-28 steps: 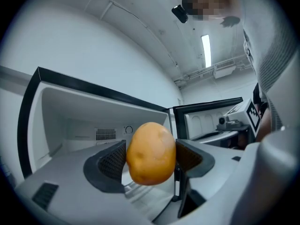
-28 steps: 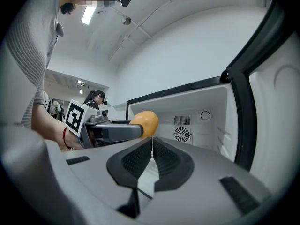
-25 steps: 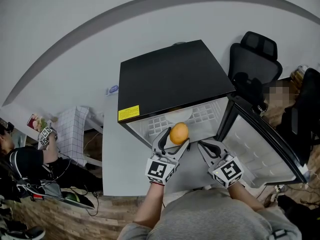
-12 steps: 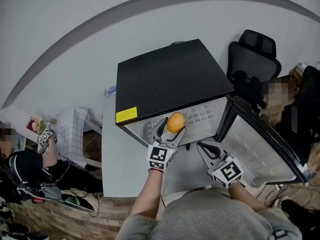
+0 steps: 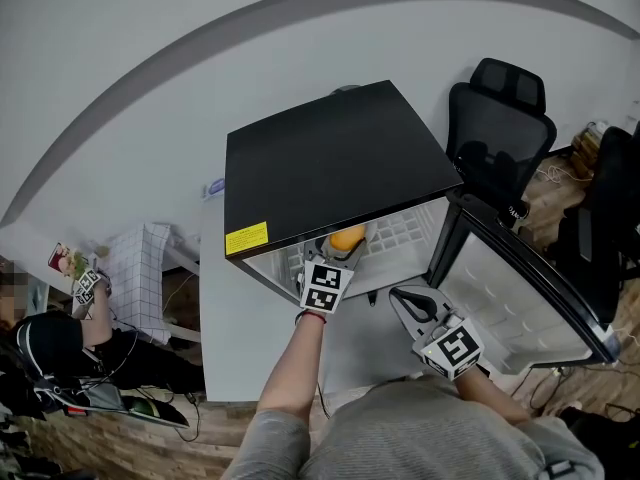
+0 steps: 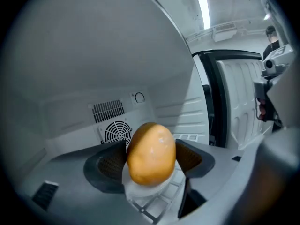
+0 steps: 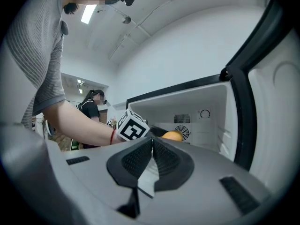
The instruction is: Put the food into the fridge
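An orange fruit [image 6: 151,151] sits between the jaws of my left gripper [image 6: 151,157], which is shut on it. The gripper reaches inside the open fridge [image 5: 330,163], holding the fruit just above a white dish [image 6: 146,192] on the wire shelf. The head view shows the fruit [image 5: 347,237] under the fridge's front edge, beyond my left gripper [image 5: 338,251]. My right gripper [image 5: 408,301] hangs outside the fridge, near the open door [image 5: 520,288]. In its own view my right gripper [image 7: 152,159] is shut and empty, and the fruit [image 7: 172,136] shows beyond.
The fridge's back wall carries a round fan grille [image 6: 117,131]. A black office chair [image 5: 500,118] stands right of the fridge. A person [image 5: 50,333] sits low at the left beside a white gridded stand [image 5: 140,258].
My left gripper has pushed forward with the fruit, from in front of the fridge to inside it. The right gripper has hardly moved.
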